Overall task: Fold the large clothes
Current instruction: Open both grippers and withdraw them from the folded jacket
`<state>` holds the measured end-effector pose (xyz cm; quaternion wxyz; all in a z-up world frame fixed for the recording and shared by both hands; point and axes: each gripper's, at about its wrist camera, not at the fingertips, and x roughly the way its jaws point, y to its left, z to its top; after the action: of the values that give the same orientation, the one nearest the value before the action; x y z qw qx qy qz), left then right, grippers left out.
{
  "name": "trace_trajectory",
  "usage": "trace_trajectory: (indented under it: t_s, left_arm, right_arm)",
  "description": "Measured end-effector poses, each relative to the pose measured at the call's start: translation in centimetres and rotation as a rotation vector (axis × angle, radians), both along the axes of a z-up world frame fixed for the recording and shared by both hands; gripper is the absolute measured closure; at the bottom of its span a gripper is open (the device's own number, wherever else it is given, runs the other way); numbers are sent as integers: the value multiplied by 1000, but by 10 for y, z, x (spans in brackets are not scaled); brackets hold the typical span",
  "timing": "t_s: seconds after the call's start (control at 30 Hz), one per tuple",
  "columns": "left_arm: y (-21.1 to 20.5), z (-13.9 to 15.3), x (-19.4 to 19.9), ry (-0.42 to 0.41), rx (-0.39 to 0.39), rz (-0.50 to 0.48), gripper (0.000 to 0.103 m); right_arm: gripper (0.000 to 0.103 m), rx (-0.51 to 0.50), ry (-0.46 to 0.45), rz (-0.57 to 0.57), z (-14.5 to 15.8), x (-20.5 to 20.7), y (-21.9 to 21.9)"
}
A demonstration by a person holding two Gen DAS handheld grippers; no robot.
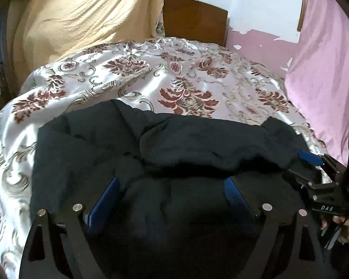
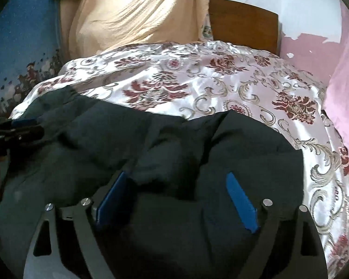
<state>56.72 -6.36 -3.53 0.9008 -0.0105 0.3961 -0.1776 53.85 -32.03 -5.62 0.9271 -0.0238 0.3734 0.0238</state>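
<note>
A large dark padded garment [image 1: 174, 144] lies bunched on a satin floral bedspread [image 1: 151, 74]; it also fills the lower half of the right wrist view [image 2: 151, 144]. My left gripper [image 1: 172, 186] is open, its blue pads [image 1: 107, 197] wide apart over the garment's near part. My right gripper [image 2: 176, 186] is open too, its blue pads [image 2: 239, 200] spread over dark folds. In the left wrist view the right gripper [image 1: 311, 160] sits at the garment's right end. In the right wrist view the left gripper [image 2: 23, 125] sits at the garment's left end.
A cream blanket [image 1: 77, 18] hangs at the back left. A wooden headboard [image 1: 195, 18] stands behind the bed. A pink cloth [image 1: 325, 69] lines the right side. The bedspread [image 2: 221, 81] lies bare beyond the garment.
</note>
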Motion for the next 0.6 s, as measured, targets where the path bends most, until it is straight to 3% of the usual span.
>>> trace_trajectory:
  t_s: [0.07,0.13,0.27,0.6]
  left_arm:
    - [0,11,-17,-21,2,-7,9]
    - [0,24,-37,-56,13,-6,0]
    - [3,50,-72,-109,13,-6,0]
    - [22,108,-160,-194,22,77,0]
  right_arm:
    - [13,-18,-15,20,12,-14,7]
    - [9,-20,-39,29,28,-30,13]
    - [2,23,-87,35,60,-60,19]
    - [2,94,-159,-16,114,-141,25]
